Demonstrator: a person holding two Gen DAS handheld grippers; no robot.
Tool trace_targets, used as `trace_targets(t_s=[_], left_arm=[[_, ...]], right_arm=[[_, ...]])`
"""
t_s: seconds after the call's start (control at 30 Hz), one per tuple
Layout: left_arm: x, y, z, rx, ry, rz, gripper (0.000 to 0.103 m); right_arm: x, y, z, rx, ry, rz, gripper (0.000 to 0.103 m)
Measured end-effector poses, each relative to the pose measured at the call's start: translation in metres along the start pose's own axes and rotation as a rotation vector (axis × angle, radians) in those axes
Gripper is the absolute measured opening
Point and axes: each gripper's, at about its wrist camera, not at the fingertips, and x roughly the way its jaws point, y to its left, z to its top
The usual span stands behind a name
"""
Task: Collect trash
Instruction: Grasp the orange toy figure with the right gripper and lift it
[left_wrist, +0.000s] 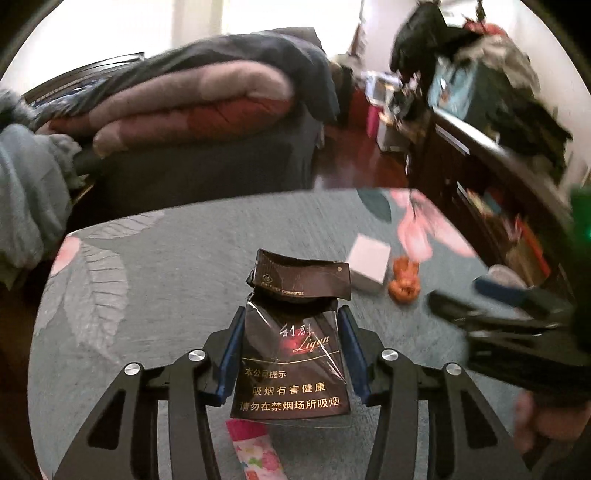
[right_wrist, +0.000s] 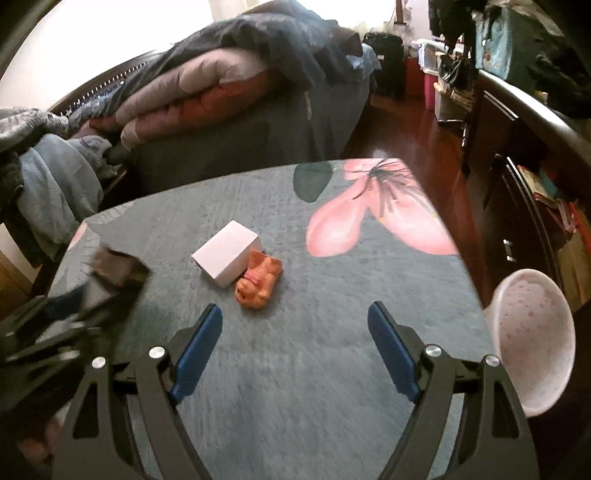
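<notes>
My left gripper (left_wrist: 291, 317) is shut on a dark brown cigarette pack (left_wrist: 291, 354) with its lid torn open, held above the grey floral table (left_wrist: 184, 258). The pack also shows blurred at the left of the right wrist view (right_wrist: 118, 273). A white box (right_wrist: 227, 253) and an orange crumpled wrapper (right_wrist: 258, 282) lie together mid-table, ahead of my right gripper (right_wrist: 295, 314), which is open and empty above the table. Both also show in the left wrist view, the box (left_wrist: 369, 264) and the wrapper (left_wrist: 404, 280).
A pink speckled bin (right_wrist: 532, 339) stands off the table's right edge. A pink floral wrapper (left_wrist: 255, 450) lies under the left gripper. A sofa piled with quilts (right_wrist: 221, 81) stands behind the table. A dark cabinet (right_wrist: 517, 155) lines the right side.
</notes>
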Motion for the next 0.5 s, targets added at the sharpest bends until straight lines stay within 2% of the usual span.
trace_targets(t_s=[0.07, 0.23, 0.27, 0.33, 0.37, 0.5], left_arm=[[-0.007, 0.005, 0.001, -0.020, -0.017, -0.003, 0.049], [-0.021, 0.016, 0.000, -0.062, -0.042, -0.006, 0.049], [-0.023, 0.017, 0.000, -0.065, -0.044, -0.006, 0.049], [-0.024, 0.019, 0.001, -0.072, -0.047, -0.003, 0.049], [-0.025, 0.020, 0.000, -0.073, -0.050, -0.002, 0.049], [-0.030, 0.024, -0.002, -0.087, -0.058, 0.004, 0.049]], right_arm=[[0.011, 0.009, 0.003, -0.013, 0.018, -0.001, 0.067], [0.029, 0.027, 0.008, -0.056, 0.032, -0.020, 0.053], [0.030, 0.030, 0.009, -0.064, 0.028, -0.026, 0.046], [0.032, 0.033, 0.011, -0.073, 0.027, -0.031, 0.040], [0.033, 0.035, 0.013, -0.074, 0.026, -0.030, 0.031], [0.030, 0.033, 0.012, -0.073, 0.021, -0.027, 0.030]])
